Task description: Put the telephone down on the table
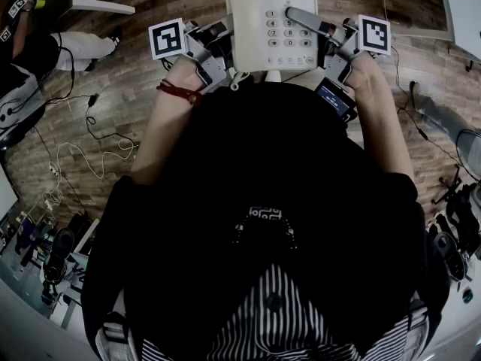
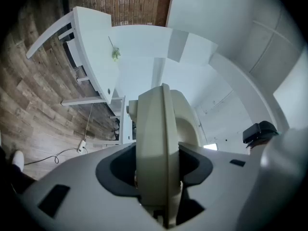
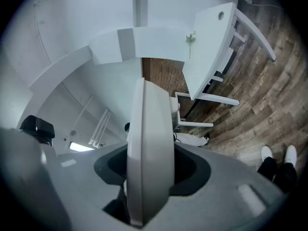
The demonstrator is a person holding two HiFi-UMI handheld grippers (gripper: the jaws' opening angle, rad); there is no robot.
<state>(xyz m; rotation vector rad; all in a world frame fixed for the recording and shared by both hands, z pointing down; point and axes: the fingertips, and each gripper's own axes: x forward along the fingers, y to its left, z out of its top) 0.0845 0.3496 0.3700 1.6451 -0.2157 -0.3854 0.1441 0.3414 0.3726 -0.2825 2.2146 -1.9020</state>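
Note:
A cream desk telephone [image 1: 270, 21] with a keypad hangs in the air in front of me, over the wooden floor, at the top of the head view. My left gripper [image 1: 218, 51] is shut on its left edge and my right gripper [image 1: 325, 42] on its right edge. In the left gripper view the telephone's [image 2: 161, 143] thin edge fills the gap in the left gripper [image 2: 161, 179], both pads against it. The right gripper view shows the same: the telephone [image 3: 149, 148] stands edge-on, clamped in the right gripper [image 3: 149, 177]. A white table [image 2: 96, 47] stands ahead.
A white table [image 3: 211, 47] with a small green sprig stands on the wooden floor. Another person [image 1: 45, 51] is at the left. Cables [image 1: 90, 149] trail over the floor, and gear [image 1: 52, 262] lies at the lower left.

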